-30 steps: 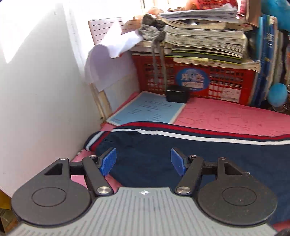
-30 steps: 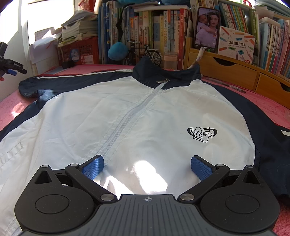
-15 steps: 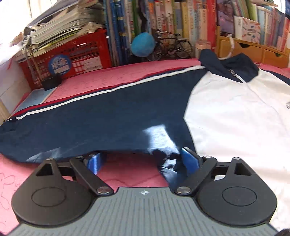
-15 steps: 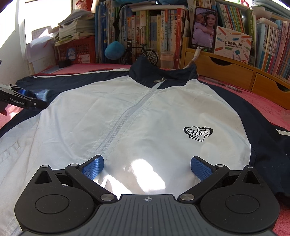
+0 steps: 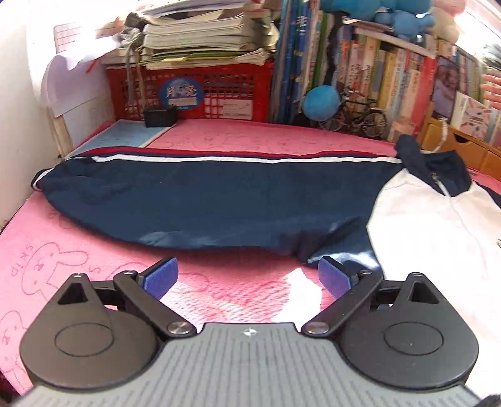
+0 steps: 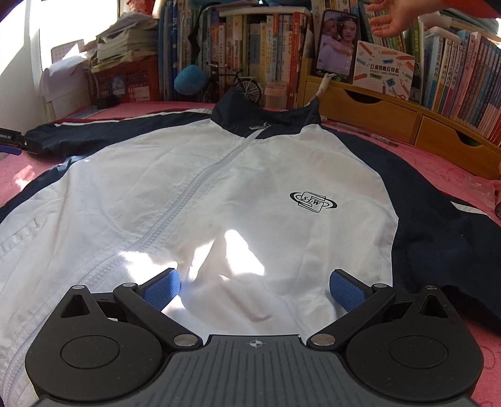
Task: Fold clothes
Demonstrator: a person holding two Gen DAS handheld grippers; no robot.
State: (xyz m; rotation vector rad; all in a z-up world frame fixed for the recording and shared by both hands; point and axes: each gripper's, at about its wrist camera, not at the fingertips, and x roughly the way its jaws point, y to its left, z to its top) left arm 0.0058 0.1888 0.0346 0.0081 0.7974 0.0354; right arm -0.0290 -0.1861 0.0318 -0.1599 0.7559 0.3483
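A white and navy zip jacket lies flat, front up, on a pink cloth. Its navy left sleeve stretches out sideways with a red and white stripe along the far edge. My left gripper is open and empty, just in front of the sleeve's near edge, by the armpit. It also shows at the left edge of the right wrist view. My right gripper is open and empty, low over the jacket's white front below the logo.
A red crate with stacked papers, a blue ball, a model bicycle and rows of books stand at the back. Wooden drawers and a phone sit behind the collar. A bare hand is at top right. A white wall is on the left.
My left gripper has swung from the sleeve's cuff end near the wall to the armpit, then pulled back a little. The right gripper has stayed over the jacket front. A hand has appeared at top right.
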